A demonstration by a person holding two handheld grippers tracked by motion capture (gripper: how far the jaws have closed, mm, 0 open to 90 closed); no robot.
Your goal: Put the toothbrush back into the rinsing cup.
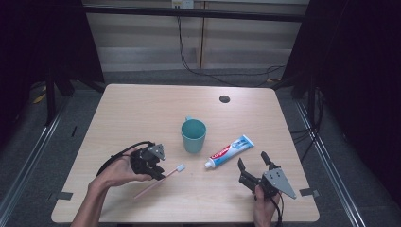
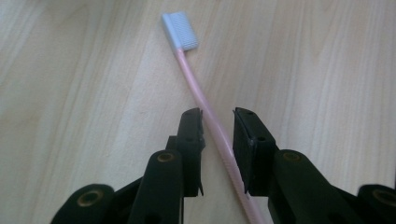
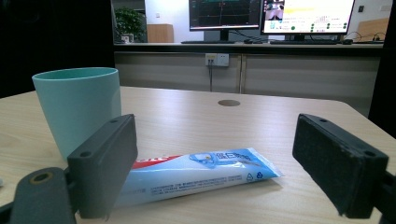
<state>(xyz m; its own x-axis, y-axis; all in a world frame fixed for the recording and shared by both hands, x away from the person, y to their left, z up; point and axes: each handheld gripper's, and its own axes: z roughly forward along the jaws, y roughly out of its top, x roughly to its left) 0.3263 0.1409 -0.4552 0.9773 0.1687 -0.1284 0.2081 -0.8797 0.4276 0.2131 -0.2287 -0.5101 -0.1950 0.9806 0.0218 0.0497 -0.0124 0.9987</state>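
Toothbrush lies ungripped between the released left hand-held gripper; right hand-held gripper gapes before toothpaste.

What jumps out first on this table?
A teal cup stands mid-table, a toothpaste tube lying just right of it. Near the front left, the left gripper straddles a pink toothbrush; the right gripper waits open behind the tube.

Left hand-held gripper over toothbrush
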